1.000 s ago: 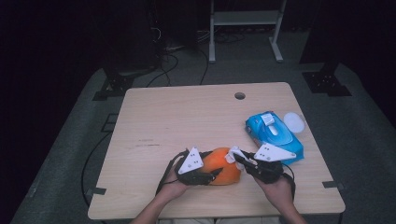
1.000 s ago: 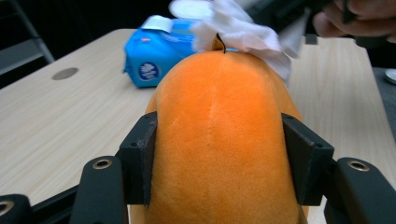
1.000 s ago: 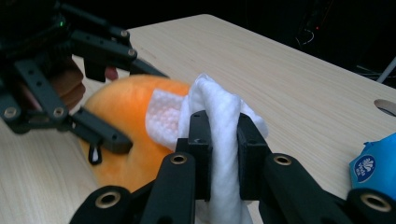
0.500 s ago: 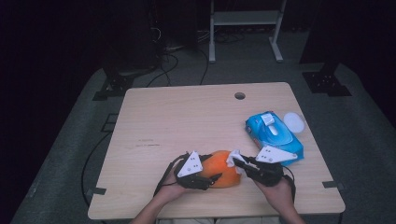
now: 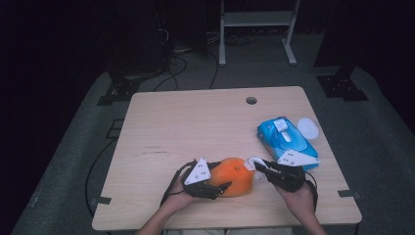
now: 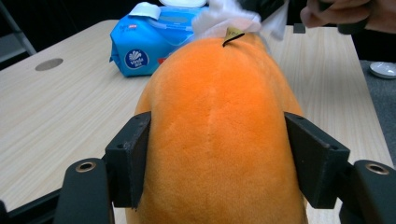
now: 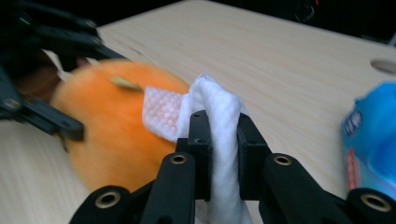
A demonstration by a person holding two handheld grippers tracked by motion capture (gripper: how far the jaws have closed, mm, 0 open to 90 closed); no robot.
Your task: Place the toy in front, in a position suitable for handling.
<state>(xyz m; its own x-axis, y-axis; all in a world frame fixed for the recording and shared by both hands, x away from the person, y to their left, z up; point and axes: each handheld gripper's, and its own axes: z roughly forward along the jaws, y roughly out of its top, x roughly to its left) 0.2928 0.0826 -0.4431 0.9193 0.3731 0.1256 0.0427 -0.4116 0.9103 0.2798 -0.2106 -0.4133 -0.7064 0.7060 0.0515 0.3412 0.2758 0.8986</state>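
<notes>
The orange plush toy lies on the tabletop in the lower centre of the high view, between both grippers. The left gripper straddles the toy's near end: its jaws stand apart on either side of the plush body and have just been opening further, with the toy between them. The pads appear to rest at the pile without squeezing it, though the fur hides the contact line, so a light touch cannot be ruled out.

The right gripper has its jaws clamped on a folded white wet wipe, which rests against the toy's far end near its small brown stem. The blue wet-wipe pack lies in the right part of the high view, just behind the right gripper, with a white round lid beside it.

Step in hand, as judged: wiping the toy's surface.
- Keep the wipe clamped firmly; a loose fold will slip out on the fur
- Close the left jaws enough to stop the toy sliding under the wiping stroke
- Stroke along the pile, away from the stem, with light downward pressure
- Keep the right gripper clear of the pack behind it
</notes>
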